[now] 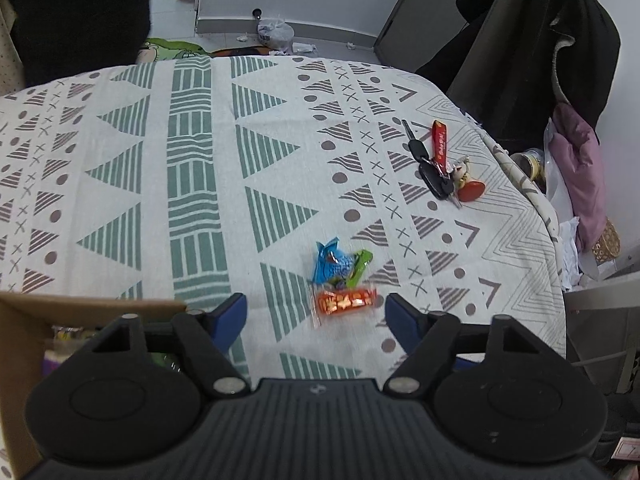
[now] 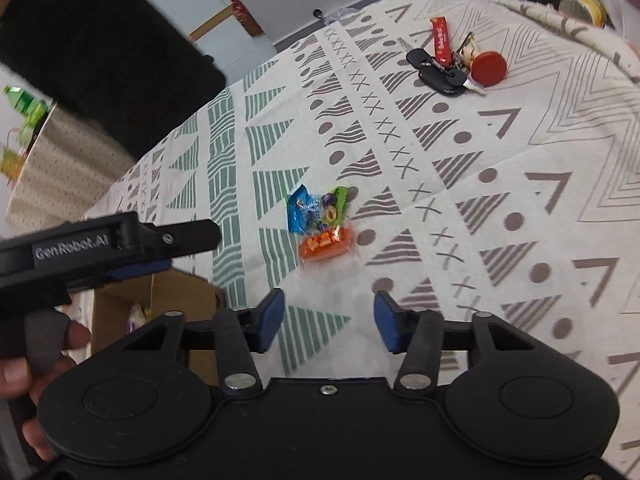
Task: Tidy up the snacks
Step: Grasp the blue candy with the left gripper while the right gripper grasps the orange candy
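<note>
- Both pairs of my blue-padded fingers are spread apart and grasp nothing: the left gripper (image 1: pixel 316 312) hangs just above the tabletop (image 1: pixel 200 184), the right gripper (image 2: pixel 329 320) likewise.
- Between and just ahead of my left fingers lies an orange snack packet (image 1: pixel 345 301), flat on the patterned cloth; no pad touches it.
- Touching its far edge are a blue snack packet (image 1: pixel 331 265) and a green snack packet (image 1: pixel 360 265), the green one leaning against the blue one's right side.
- From the right wrist view the same three wrappers sit in one small cluster ahead of my right fingers, well clear of the pads.
- At the near left edge stands an open cardboard box (image 2: pixel 176 300) with some wrappers showing inside; my left gripper's body reaches over it in the right wrist view.
- Farther off to the right, a bunch of keys (image 1: pixel 434 178) with a red strap (image 1: pixel 440 142) rests on the cloth, well apart from the snacks.
- Dark clothing (image 1: pixel 532 52) hangs beyond the far right edge.
</note>
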The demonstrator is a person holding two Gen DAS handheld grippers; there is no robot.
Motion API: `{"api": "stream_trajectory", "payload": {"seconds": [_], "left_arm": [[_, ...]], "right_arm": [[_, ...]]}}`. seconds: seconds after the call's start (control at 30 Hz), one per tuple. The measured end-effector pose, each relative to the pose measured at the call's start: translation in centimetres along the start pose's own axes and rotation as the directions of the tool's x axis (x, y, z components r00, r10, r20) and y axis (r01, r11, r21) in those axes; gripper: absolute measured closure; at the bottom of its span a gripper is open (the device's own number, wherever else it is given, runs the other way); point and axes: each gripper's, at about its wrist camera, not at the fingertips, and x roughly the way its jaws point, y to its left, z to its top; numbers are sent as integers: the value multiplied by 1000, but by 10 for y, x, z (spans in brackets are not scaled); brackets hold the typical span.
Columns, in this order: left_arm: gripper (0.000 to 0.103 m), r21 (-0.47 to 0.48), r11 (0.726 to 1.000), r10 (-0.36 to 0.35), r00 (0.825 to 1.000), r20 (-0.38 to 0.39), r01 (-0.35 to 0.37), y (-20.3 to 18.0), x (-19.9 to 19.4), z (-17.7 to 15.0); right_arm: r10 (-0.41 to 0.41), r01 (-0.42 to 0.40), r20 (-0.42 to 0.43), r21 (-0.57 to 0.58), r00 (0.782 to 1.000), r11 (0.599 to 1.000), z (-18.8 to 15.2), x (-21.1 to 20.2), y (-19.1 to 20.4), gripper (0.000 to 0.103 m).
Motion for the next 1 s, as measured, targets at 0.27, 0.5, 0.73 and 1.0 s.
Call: {"api": "stream_trajectory", "payload": {"seconds": [0.27,0.5,0.73,1.0], "left_arm": [[45,-18,1000,-15,1000,-19,15,8,28,18],[45,-24,999,-22,999,-36,21,12,46,33],[47,-31,999,-28,998,-57,26,15,60,41],[47,-17,999,-43,994,-98,41,1,81,44]], "right_arm": [[18,-14,-36,107,999,994,16,41,5,64],[-22,31,-54,173,998,984,26,73,5,63],[-89,99,-62,194,994,976,37,94,1,64],[-105,113,-68,140,992,984,36,89,-10,84]]}}
